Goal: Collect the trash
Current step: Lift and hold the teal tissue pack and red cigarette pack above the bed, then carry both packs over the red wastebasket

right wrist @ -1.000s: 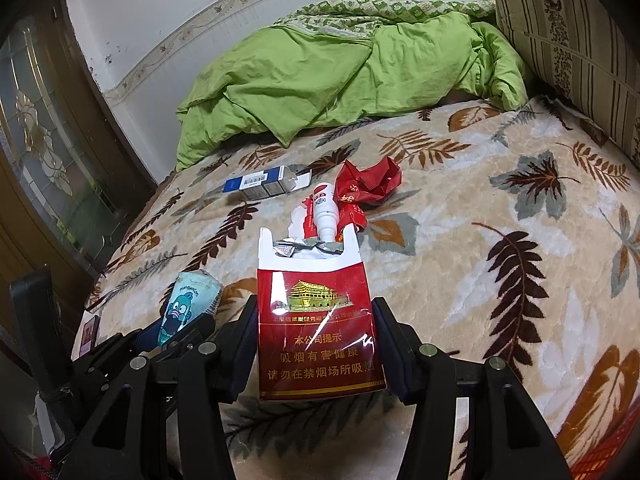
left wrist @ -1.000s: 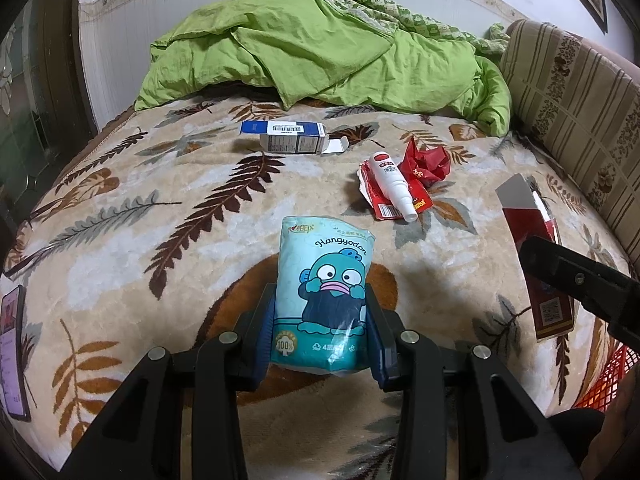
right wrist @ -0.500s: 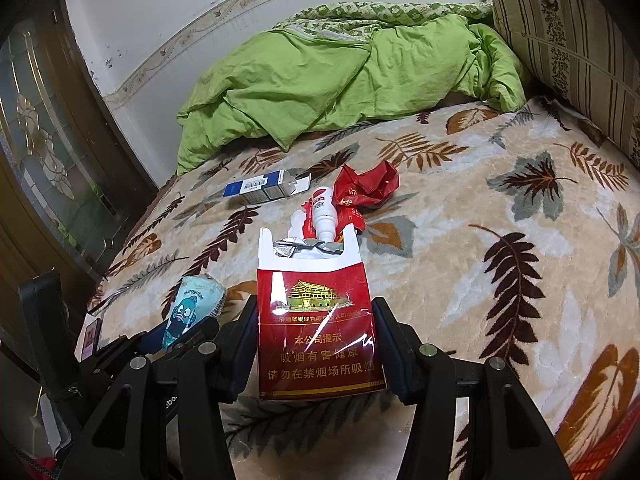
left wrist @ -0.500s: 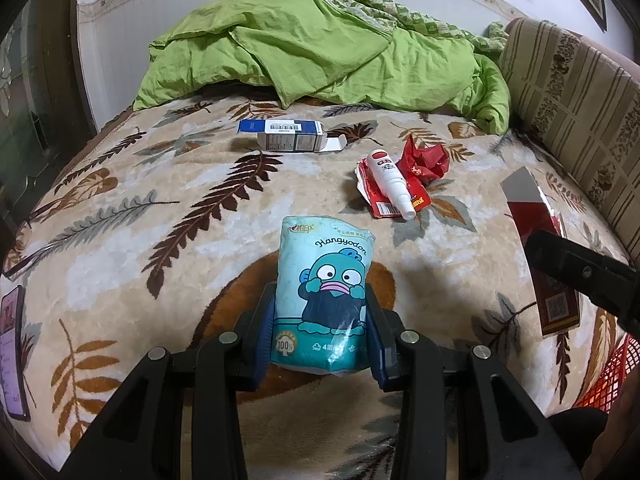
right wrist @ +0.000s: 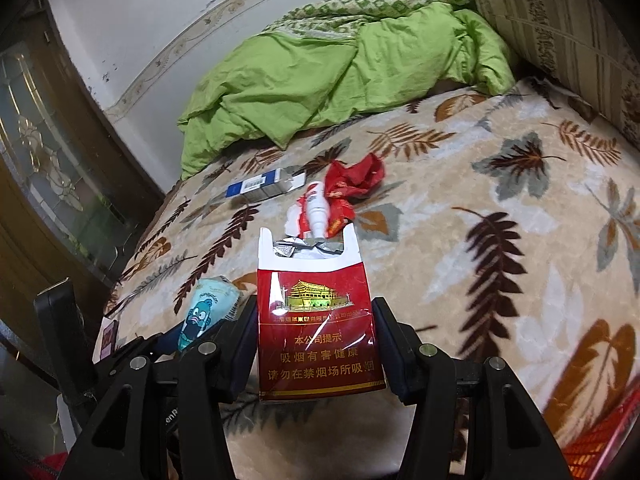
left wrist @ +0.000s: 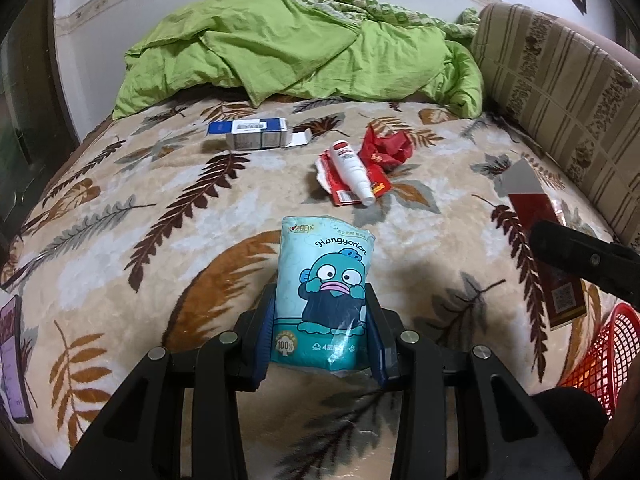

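Left gripper (left wrist: 322,332) clamped narrow on the teal tissue pack (left wrist: 324,292), long axis pointing away over the leaf blanket (left wrist: 120,248). Right gripper (right wrist: 316,344) pinching the red cigarette pack (right wrist: 318,320) same way, torn open end forward.

Beige bed blanket (left wrist: 120,248) printed with brown and grey leaves. Beyond it, a plain lime-green quilt (left wrist: 288,48). Pale teal tissue pack (left wrist: 324,292) bearing a blue cartoon fish; red cigarette pack (right wrist: 318,328), gold lettering; red mesh basket (left wrist: 600,360).
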`<state>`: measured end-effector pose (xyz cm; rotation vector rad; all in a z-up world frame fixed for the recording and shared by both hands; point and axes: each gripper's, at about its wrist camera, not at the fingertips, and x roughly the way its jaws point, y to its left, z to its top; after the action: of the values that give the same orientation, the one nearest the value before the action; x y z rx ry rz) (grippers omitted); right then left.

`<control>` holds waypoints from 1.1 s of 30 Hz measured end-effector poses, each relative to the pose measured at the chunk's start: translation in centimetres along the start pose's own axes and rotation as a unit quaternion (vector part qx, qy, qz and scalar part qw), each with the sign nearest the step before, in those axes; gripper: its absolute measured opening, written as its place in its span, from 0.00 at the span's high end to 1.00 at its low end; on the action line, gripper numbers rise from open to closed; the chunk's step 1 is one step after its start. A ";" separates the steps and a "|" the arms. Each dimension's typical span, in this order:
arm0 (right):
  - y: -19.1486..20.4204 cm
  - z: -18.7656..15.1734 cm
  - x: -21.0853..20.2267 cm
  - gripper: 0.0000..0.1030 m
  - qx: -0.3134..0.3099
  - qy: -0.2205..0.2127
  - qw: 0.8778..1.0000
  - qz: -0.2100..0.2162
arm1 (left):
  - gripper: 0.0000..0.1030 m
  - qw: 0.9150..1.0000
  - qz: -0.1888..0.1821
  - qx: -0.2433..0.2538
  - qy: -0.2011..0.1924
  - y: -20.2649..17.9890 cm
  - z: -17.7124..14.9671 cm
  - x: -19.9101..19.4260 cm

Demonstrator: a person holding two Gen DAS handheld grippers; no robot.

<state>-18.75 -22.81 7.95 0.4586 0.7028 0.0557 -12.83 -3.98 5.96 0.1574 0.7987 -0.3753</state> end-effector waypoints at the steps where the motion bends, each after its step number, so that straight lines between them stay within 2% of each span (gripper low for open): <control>1: -0.3 0.0 -0.4 0.44 0.002 -0.003 1.000 -0.003 | 0.63 1.000 0.001 0.005 -0.001 -0.3 0.0 -0.2; 10: -2.0 0.0 -2.9 0.44 0.015 -0.013 1.000 -0.016 | 0.63 1.000 -0.007 0.019 -0.005 -1.5 0.3 -1.3; 18: -3.8 -0.4 -5.4 0.44 0.030 -0.025 0.999 -0.026 | 0.63 0.999 -0.038 0.034 -0.013 -3.8 1.1 -3.0; 27: -6.5 -0.2 -9.9 0.44 0.059 -0.059 0.995 -0.051 | 0.63 0.994 -0.093 0.060 -0.024 -7.5 2.9 -5.2; 33: -10.1 -0.6 -14.1 0.44 0.100 -0.085 0.988 -0.086 | 0.63 0.984 -0.143 0.102 -0.028 -11.6 3.8 -6.3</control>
<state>-30.97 -34.50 11.92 0.5854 0.5794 -0.2163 -18.75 -14.01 13.15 0.2240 0.7276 -0.7308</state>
